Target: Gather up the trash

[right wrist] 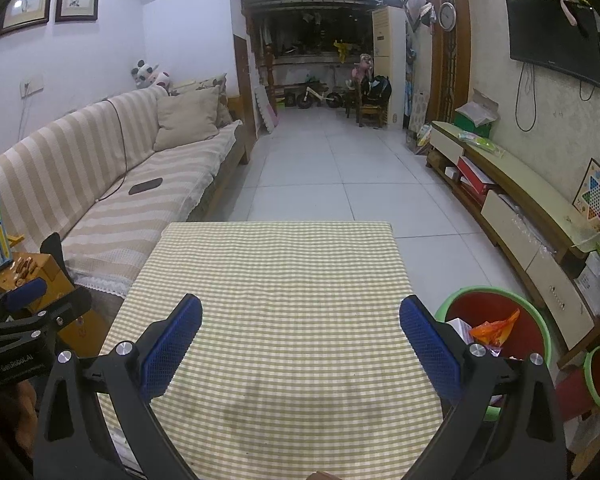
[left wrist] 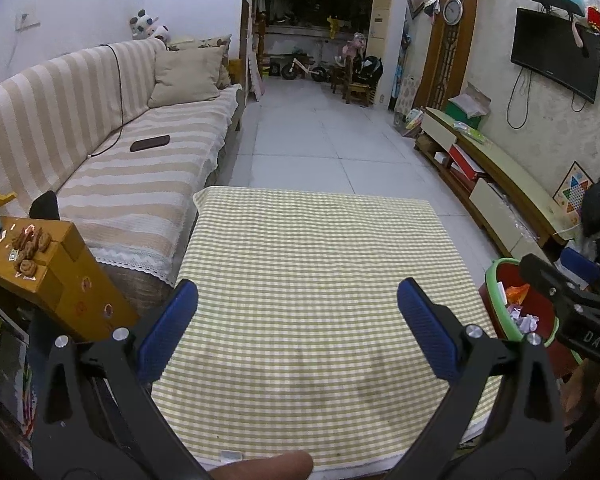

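Blue-padded fingers point(left wrist: 168, 330) of the left gripper point(left wrist: 296, 300) are hanging spread wide, gripping nothing, over the checkered tablecloth point(left wrist: 312, 264); the right gripper point(right wrist: 300, 316) is gaping likewise, and crumpled paper trash point(left wrist: 526, 320) is sitting in the green-rimmed red bin point(right wrist: 540, 320) beside the table's right edge.

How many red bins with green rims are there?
2: the upright bin holding trash right of the checked table, and a smaller bin tipped sideways behind it. Others may be hidden.

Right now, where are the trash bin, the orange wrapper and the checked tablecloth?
trash bin point(right wrist: 540, 322): right wrist view, red inner wall.
orange wrapper point(right wrist: 494, 330): right wrist view, its middle.
checked tablecloth point(left wrist: 312, 280): left wrist view, bare centre.
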Demonstrator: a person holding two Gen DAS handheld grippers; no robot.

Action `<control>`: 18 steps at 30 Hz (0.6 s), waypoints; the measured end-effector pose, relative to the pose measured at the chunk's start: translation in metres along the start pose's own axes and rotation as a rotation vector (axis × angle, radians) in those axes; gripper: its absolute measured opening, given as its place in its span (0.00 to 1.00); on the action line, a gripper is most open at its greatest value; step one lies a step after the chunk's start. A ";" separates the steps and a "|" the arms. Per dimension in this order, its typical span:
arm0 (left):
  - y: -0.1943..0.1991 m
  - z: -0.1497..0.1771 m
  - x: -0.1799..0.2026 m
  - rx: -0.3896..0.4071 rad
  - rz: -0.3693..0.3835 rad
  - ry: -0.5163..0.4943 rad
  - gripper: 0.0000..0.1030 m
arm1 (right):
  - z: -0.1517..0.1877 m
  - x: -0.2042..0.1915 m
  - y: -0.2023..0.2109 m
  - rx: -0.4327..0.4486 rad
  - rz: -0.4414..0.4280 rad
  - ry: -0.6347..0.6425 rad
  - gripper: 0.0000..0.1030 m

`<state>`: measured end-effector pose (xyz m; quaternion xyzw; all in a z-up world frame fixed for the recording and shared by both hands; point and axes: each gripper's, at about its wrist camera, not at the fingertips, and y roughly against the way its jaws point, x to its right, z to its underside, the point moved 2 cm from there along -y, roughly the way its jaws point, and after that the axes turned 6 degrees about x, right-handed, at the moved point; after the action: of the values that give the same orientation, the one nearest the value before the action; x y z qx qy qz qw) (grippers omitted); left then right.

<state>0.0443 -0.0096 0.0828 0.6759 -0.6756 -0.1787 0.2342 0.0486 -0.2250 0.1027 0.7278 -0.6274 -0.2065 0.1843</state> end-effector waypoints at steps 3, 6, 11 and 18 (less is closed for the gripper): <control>0.001 0.000 0.001 0.005 -0.006 -0.001 0.95 | -0.001 0.000 0.000 0.001 0.000 0.001 0.93; 0.001 0.000 0.000 0.008 -0.011 -0.002 0.95 | -0.001 0.000 0.000 -0.001 -0.001 0.000 0.93; 0.001 0.000 0.000 0.010 -0.021 0.002 0.95 | -0.001 0.000 0.000 0.001 0.000 0.000 0.93; 0.001 0.001 0.001 0.009 -0.026 -0.005 0.95 | 0.000 0.001 0.000 0.001 0.001 0.001 0.93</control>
<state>0.0436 -0.0107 0.0826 0.6853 -0.6679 -0.1804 0.2274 0.0487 -0.2258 0.1032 0.7277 -0.6277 -0.2058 0.1846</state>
